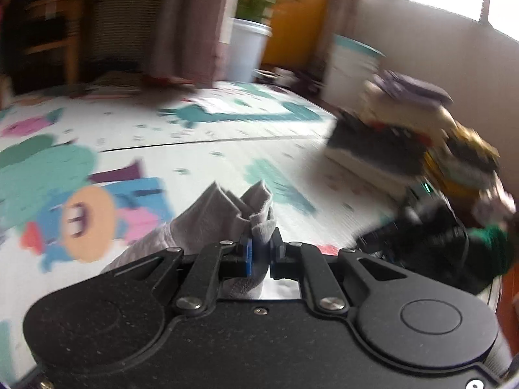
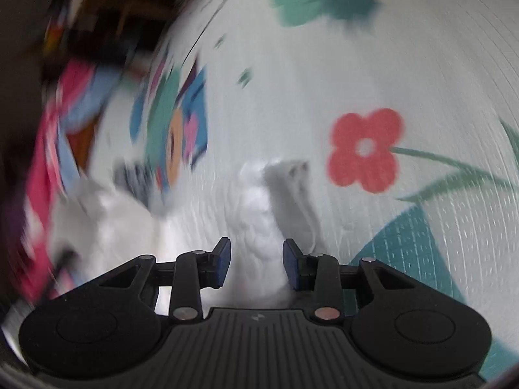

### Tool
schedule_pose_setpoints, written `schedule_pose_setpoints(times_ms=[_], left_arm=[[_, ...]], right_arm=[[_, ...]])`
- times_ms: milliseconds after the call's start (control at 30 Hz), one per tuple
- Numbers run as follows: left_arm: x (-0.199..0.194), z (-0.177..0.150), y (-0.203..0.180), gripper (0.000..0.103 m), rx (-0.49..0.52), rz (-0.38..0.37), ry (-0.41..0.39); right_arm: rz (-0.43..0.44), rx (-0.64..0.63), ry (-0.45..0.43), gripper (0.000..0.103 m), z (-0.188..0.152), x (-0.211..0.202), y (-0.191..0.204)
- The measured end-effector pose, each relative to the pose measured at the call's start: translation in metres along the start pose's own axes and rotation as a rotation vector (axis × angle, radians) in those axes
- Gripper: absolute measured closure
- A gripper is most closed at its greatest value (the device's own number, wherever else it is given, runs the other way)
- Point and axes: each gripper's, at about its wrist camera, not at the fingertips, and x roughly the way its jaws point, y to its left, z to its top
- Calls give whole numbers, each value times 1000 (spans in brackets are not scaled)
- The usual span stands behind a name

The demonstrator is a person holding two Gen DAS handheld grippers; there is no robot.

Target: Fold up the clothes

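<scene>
Pinching a bunched grey sock [image 1: 223,217] tight, left gripper [image 1: 259,256] holds it up off the play mat [image 1: 227,162], prob to carry it, while right gripper [image 2: 256,259] sits half spread w/ white cloth [image 2: 259,227] betw its pads, grip unclear tbh.

Black left tool [image 1: 259,253], blue pads, silver rivets, ribbed right tool [image 2: 256,265]

Two tool-mounted fisheyes close above the cartoon play mat [image 1: 227,149], left facing roomward, right steeply downward; mat shared.
</scene>
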Motion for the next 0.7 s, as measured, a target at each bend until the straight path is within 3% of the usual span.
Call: schedule_pose_setpoints(times_ms=[133,233,467,533,567,633,700], left_arm=[[37,-9,-37,96,110,-37,40],[52,-24,-64,96,208,-39,71],[81,-54,-98,96,388,-20,124],[96,-67,-109,95,490,-13,159],[103,-72,-112,83,504,-47,200],[99,-75,-112,58,472,-127,203],[79,-67,-107,58,416,-195,181]], right_arm=[[81,94,-53,50,6,-16,-8],[132,137,-90,48,10,-27,-14],[101,135,-128,47,17,-44,-30],[70,106,-118,47,16,-43,-30],[51,84,-114,47,15,-42,-27],[10,30,-110,47,13,-41,-20],[-32,-57,-105,48,12,-43,-8]])
